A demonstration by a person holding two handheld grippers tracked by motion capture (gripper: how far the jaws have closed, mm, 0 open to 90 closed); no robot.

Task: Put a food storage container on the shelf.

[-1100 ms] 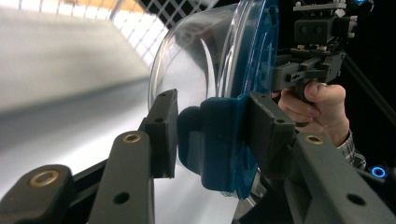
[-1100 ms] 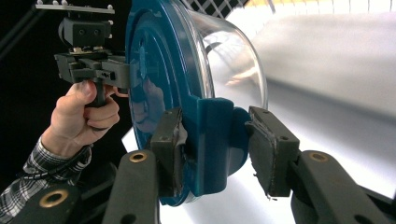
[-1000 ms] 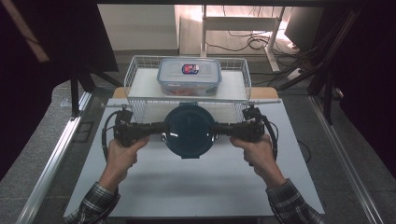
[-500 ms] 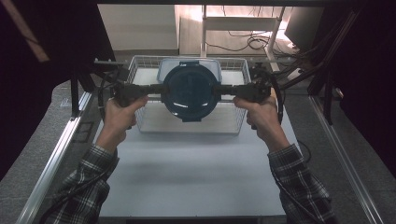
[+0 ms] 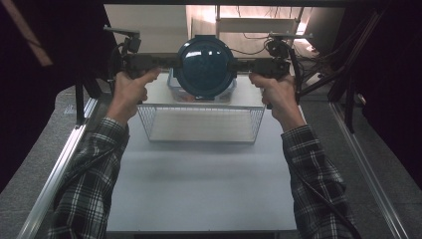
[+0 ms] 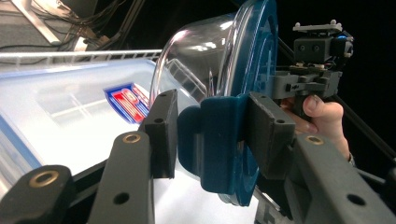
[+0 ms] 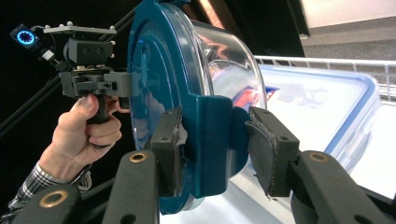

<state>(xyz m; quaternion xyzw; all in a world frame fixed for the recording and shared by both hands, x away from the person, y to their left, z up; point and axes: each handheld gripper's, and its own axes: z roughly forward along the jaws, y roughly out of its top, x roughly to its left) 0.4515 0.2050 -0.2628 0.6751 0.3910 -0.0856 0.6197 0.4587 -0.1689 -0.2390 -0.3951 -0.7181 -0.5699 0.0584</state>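
My two tongs, left tongs [image 5: 169, 60] and right tongs [image 5: 243, 63], each clamp one latch of one blue-lidded round container [image 5: 205, 66], half hiding one rectangular container [image 5: 174, 87] in one wire basket [image 5: 201, 124].

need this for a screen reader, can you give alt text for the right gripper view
A round clear bowl with a blue lid is held up on its edge, the right gripper clamped on the lid's side tab. The left gripper holds the far side, and a lidded plastic box sits behind in a wire basket.
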